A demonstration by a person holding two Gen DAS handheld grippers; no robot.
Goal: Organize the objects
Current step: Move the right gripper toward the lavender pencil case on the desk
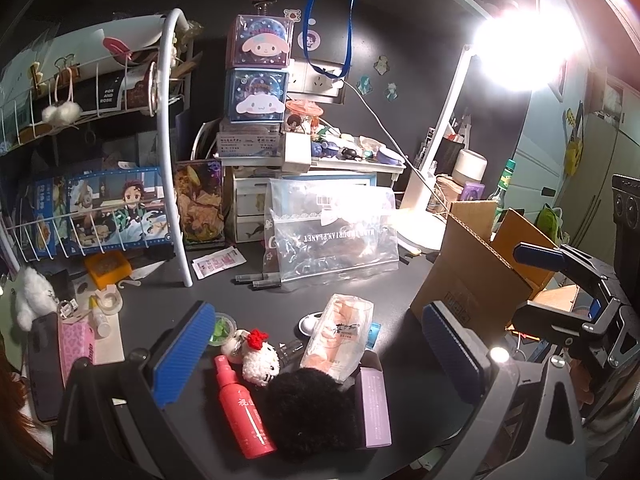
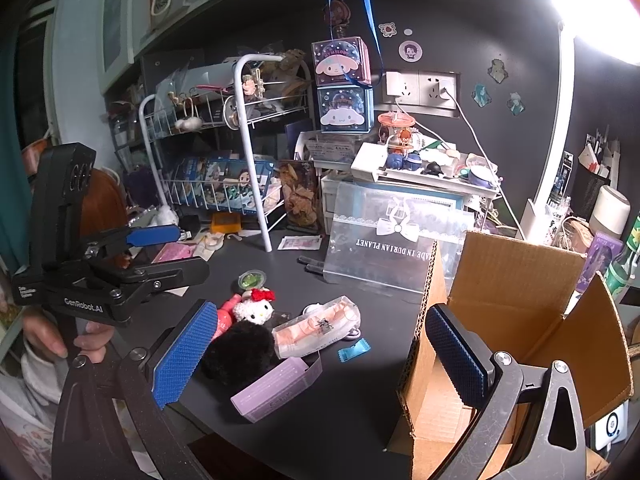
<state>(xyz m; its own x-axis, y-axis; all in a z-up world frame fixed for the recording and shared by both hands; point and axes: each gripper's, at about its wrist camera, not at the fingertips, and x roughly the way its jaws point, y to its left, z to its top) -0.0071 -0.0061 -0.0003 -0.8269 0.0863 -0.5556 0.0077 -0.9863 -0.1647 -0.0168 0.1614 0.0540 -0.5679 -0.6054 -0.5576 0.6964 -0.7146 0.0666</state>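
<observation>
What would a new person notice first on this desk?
Probably the bright desk lamp glaring at the upper right, then the open cardboard box on the right side of the dark desk. In front lies a small heap: a black fluffy ball, a white plush with a red bow and a red spray bottle.

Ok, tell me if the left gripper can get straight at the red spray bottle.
Probably yes: the left gripper is open, and the red spray bottle lies uncovered just ahead, though the black pompom crowds one side.

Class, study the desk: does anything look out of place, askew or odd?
Yes. The lavender carton lies on its side with its end flap open, jumbled among the black pom-pom and kitten plush beside the open cardboard box.
</observation>
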